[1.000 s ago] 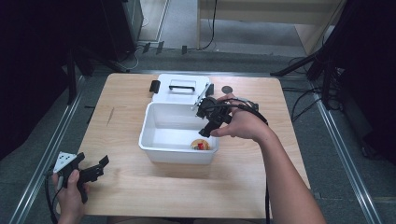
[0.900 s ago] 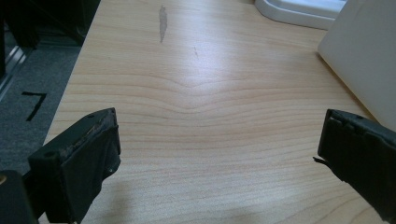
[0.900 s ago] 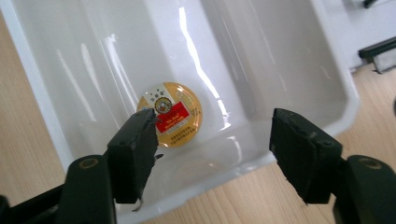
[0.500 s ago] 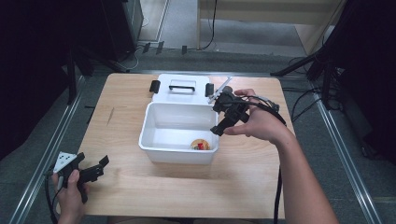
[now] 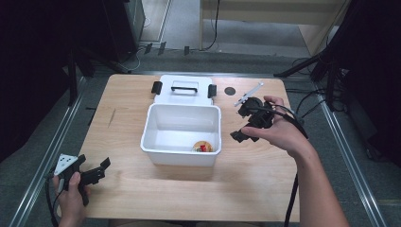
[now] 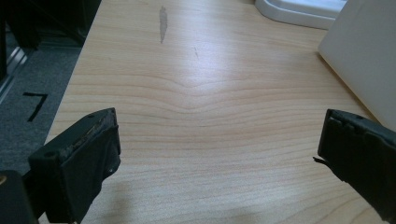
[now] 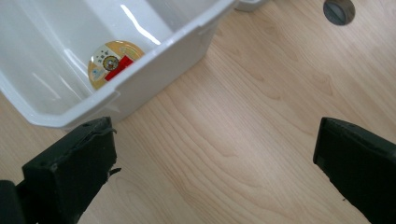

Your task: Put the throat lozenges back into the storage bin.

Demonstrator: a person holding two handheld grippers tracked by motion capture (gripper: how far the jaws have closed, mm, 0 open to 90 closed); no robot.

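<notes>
Moved since the earlier frames: your right gripper (image 5: 246, 124) has come out of the white rectangular plastic tub (image 5: 156, 152) and now sits above the tabletop just right of it; its jaws have just been opening and stand spread wide with nothing between them. The small round disc with a yellow-orange face and a red patch (image 5: 202, 147) has stayed in the tub.

Item, disc: lies flat on the tub floor in the near right corner, face up. Being round, it has no long axis; in the right gripper view (image 7: 112, 64) the tub's rim partly covers it.

Item, tub: open, long axis running left to right, at the middle of the table. Its white lid with black handle and clips (image 5: 183, 90) lies flat just beyond its far wall.

Item, your left gripper (image 5: 92, 173): at the near left corner of the table, jaws spread, empty, well apart from the tub.

Surface: light wooden table (image 5: 123, 109), with a dark streak on its left part and a round dark grommet (image 5: 230, 91) near the far edge.

Room: grey floor, cables, dark stands around.
</notes>
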